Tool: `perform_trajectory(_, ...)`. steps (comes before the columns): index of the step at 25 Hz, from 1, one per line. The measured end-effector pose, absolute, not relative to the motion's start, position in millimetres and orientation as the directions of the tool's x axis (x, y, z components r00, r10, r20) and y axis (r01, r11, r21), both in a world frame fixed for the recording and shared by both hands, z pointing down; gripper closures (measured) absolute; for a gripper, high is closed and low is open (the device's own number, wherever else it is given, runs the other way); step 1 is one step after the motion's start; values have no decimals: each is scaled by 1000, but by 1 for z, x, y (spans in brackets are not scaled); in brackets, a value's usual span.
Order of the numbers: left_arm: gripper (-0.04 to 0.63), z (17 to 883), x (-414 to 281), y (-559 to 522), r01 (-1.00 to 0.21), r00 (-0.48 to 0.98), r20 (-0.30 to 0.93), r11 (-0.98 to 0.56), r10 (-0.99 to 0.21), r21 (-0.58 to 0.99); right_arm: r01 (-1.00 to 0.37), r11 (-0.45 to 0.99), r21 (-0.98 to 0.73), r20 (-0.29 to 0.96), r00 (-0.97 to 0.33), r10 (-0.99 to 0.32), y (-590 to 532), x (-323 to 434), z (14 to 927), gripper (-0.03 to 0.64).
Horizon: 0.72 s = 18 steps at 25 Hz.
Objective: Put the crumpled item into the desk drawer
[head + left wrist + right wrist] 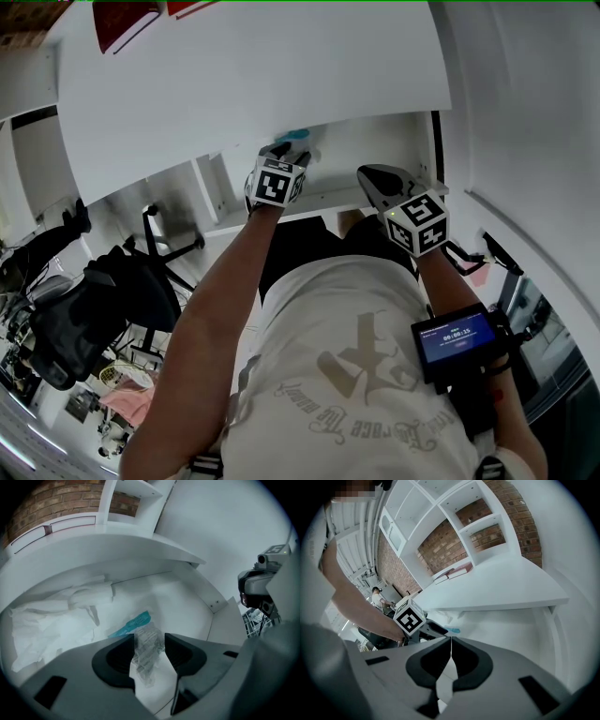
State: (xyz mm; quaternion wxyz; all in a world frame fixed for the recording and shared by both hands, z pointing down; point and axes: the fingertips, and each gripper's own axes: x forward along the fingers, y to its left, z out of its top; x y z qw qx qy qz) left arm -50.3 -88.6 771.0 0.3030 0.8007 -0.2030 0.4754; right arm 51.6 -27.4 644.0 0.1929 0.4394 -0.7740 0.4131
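Jaws apart on the left gripper [149, 640], and between them sits the crumpled clear plastic wrapper [146, 663], its pads not squeezing it as far as that gripper's own view lets us see. It's down inside the white desk drawer [220, 616], its long axis running along the gap between the jaws, far end pointing into the drawer, where a teal strip [131, 624] slants up to the right. Beside it on the left lies a heap of white crumpled paper [51, 620], and only this view shows it. Over on the right gripper [451, 641], jaws pressed together tip to tip, nothing held. Its view catches the left gripper's marker cube [410, 618] from the side. From the head view, both grippers reach under the white desk top [253, 75], with just a teal speck visible past the left one.
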Motion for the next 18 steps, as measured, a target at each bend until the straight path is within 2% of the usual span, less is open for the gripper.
perform_trajectory(9, 387, 758, -57, -89, -629, 486, 872, -714, -51, 308, -829, 303, -469, 651, -557, -516, -36, 45, 640, 594)
perform_trajectory(18, 443, 749, -60, -88, -648, 519, 848, -696, -105, 311, -817, 341, -465, 636, -576, -513, -41, 43, 635, 594)
